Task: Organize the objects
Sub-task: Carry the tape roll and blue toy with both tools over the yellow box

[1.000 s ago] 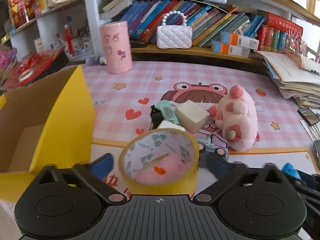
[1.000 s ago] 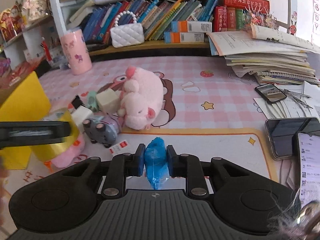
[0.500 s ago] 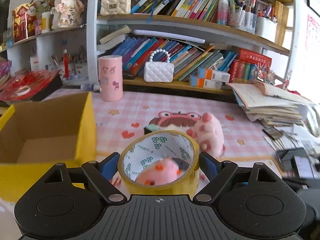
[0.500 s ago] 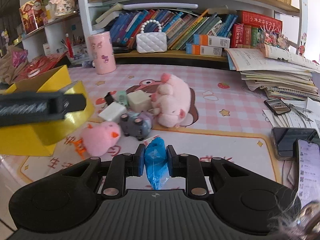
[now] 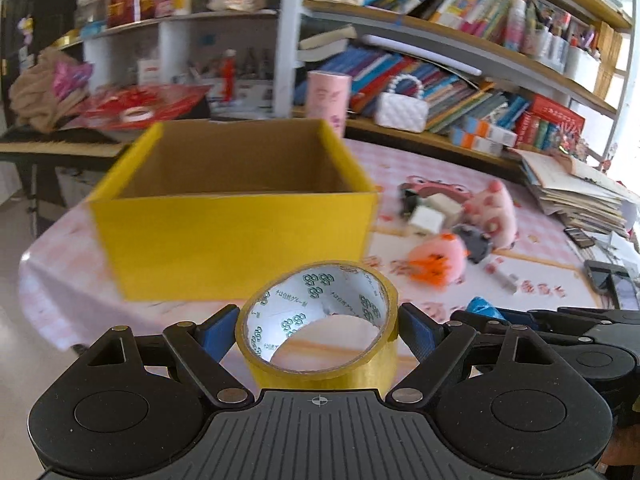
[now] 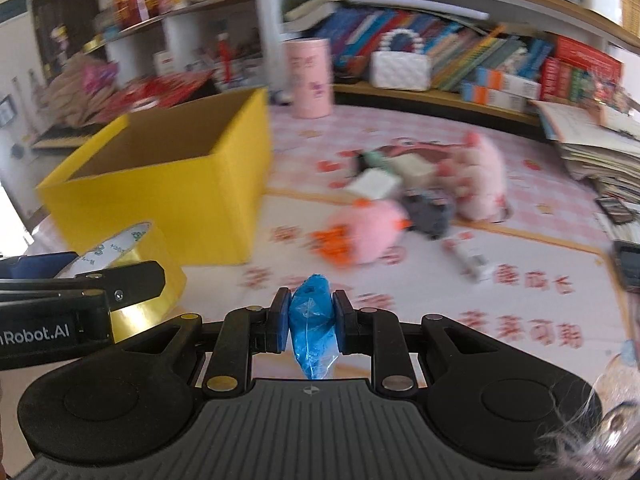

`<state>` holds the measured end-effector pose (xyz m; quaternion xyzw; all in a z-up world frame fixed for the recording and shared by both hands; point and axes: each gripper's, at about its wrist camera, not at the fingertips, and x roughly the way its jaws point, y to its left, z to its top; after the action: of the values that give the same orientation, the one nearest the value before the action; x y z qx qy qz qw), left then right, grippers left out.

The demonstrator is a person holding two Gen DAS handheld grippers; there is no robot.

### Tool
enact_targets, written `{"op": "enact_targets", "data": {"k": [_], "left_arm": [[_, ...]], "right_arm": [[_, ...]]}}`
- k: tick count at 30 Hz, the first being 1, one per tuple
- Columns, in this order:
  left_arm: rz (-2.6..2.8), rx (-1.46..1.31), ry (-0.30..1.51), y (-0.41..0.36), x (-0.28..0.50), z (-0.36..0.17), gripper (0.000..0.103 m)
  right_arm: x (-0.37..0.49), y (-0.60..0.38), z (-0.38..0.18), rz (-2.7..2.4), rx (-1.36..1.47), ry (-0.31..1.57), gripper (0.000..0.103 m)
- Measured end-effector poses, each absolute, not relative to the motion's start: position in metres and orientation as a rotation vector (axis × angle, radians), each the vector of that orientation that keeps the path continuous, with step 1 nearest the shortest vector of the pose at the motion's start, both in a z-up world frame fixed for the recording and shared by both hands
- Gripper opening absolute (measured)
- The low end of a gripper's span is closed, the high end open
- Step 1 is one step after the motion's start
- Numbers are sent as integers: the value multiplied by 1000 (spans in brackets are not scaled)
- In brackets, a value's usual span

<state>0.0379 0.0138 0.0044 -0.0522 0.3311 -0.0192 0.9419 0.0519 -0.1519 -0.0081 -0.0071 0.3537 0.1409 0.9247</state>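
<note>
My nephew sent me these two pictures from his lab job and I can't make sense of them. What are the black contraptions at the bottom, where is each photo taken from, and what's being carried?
There is no robot here: a person holds one pair of tongs in each hand, and a wide-angle camera on each looks forward along its fingers. The black shapes at the bottom are the tongs themselves.

The left view shows the left tongs clamped on a yellow tape roll. The right view shows the right tongs pinching a small blue plastic bundle.

Ahead, on a pink patterned table cover, stands an open yellow box. To its right lies a heap of small toys, among them a pink plush pig. Bookshelves stand behind.
</note>
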Motion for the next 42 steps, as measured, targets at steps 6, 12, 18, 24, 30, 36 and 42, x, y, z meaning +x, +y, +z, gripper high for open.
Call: {"op": "enact_targets", "data": {"k": [6,12,18,24,30,36,42], "left_arm": [[6,-126,686,63,6,2,86],[14,-129,663,97,-18,5,86],[-5,-115,634,115,-32,10,86],[-8,-121,614,129,-37,13,86],[-18,-128,601,136,-36,14,86],[-29,-118,606,139,-31,13,86],[-31,-144,592,142,-21,19,86]], "right_arm": [[22,-99,-7,343,-46,723,20],[-3,-68,-5,340,-43,709,20],[-20,-50,-1,316,-27,688,20],[-27,-37,4,312,-31,677,20],[-27,-29,6,305,-39,681,20],[-22,-23,4,300,-51,721,20],[-7,-23,9,297,-44,739,20]]}}
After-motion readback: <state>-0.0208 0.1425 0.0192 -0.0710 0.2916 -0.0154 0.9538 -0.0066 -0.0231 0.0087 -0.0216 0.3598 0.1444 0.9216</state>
